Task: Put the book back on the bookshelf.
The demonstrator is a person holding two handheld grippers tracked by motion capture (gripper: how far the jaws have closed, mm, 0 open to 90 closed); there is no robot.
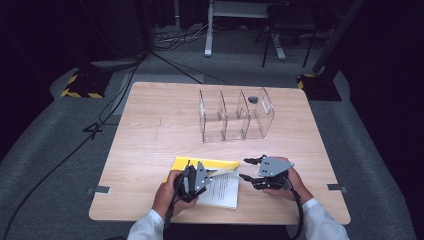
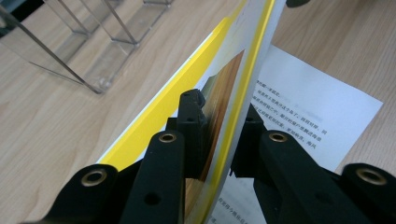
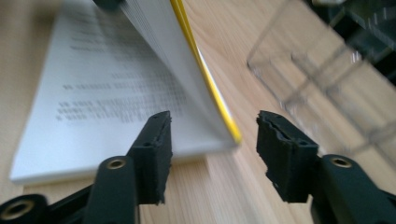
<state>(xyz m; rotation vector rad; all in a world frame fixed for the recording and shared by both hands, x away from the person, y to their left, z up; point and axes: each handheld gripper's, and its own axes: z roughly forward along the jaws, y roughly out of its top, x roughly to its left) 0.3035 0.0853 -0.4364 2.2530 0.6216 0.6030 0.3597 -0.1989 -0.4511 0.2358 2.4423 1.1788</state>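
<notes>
Yellow cover lifted off an open booklet

Yellow-covered booklet (image 1: 216, 182) lies near the table's (image 1: 150, 150) front edge, its long axis running toward the clear divider rack (image 1: 235, 116). The left tool (image 2: 219, 135) is clamped on the raised cover, which stands on edge above the printed page. The right tool (image 3: 212, 154) waits just beside the booklet's corner, jaws parted and holding nothing.
</notes>
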